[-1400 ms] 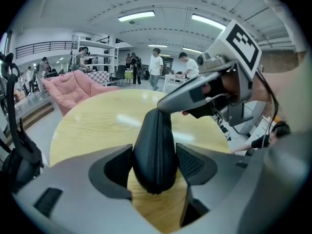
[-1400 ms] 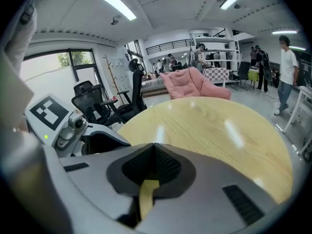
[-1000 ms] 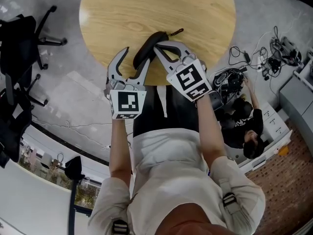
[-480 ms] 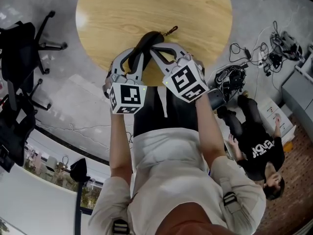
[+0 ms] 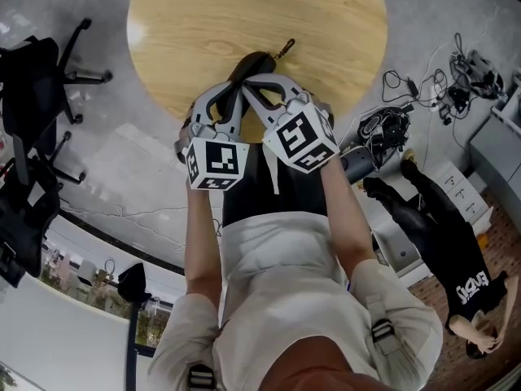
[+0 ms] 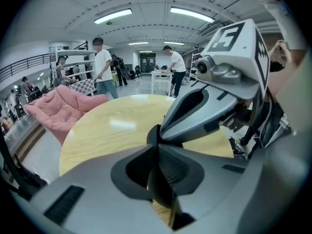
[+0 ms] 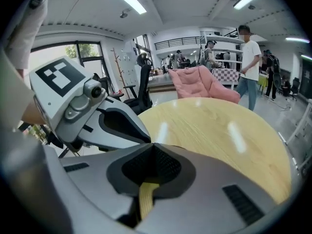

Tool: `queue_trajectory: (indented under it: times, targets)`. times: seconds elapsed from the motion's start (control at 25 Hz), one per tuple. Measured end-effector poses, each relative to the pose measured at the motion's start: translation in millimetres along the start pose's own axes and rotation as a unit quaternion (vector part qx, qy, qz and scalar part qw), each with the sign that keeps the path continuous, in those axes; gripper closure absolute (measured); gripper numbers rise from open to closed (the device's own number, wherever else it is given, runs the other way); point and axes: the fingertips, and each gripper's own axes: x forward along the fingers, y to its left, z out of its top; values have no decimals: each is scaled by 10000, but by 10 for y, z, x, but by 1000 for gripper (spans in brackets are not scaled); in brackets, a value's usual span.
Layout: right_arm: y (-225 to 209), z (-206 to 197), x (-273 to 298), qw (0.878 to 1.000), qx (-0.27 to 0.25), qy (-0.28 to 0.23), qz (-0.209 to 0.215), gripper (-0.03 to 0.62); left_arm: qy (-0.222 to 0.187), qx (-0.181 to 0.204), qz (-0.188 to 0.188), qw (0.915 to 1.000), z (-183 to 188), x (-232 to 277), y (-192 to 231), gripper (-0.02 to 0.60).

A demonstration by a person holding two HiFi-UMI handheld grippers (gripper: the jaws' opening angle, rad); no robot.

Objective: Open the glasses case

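Note:
In the head view a black glasses case (image 5: 256, 60) with a small metal clasp (image 5: 285, 50) lies near the front edge of a round wooden table (image 5: 244, 10). Both grippers meet at its near end. My left gripper (image 5: 233, 86) has just been closing; in the left gripper view (image 6: 156, 147) a thin black edge of the case sits pinched between its pads. My right gripper (image 5: 247, 82) is shut with its tips at the same end of the case. In the right gripper view (image 7: 152, 147) the jaws are together, and the left gripper's finger (image 7: 119, 126) touches them.
A black office chair (image 5: 37, 72) stands on the floor to the left. Cables (image 5: 444, 88) and a person in black (image 5: 448, 243) are on the floor to the right. Beyond the table are a pink lounge seat (image 6: 63, 106) and several standing people.
The left gripper's jaws have gone from wide apart to closed on the case's near end. The right gripper has stayed shut there. The person on the floor has shifted.

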Motion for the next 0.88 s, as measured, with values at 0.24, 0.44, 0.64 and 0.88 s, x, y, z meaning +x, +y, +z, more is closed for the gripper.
queue_trajectory:
  times: [0.24, 0.44, 0.64, 0.88]
  targets:
    - [43, -74, -65, 9998, -105, 186, -12, 576, 38, 10, 28, 10000, -44, -1, 43, 535]
    - [54, -114, -127, 9996, -108, 243, -66, 576, 46, -9, 77, 10000, -46, 0, 82, 535]
    - [77, -171, -184, 9996, -47, 270, -100, 576, 50, -31, 109, 9999, -74, -3, 131, 537]
    - [82, -273, -267, 9994, 48, 291, -161, 576, 93, -34, 214, 9997, -85, 28, 158, 540]
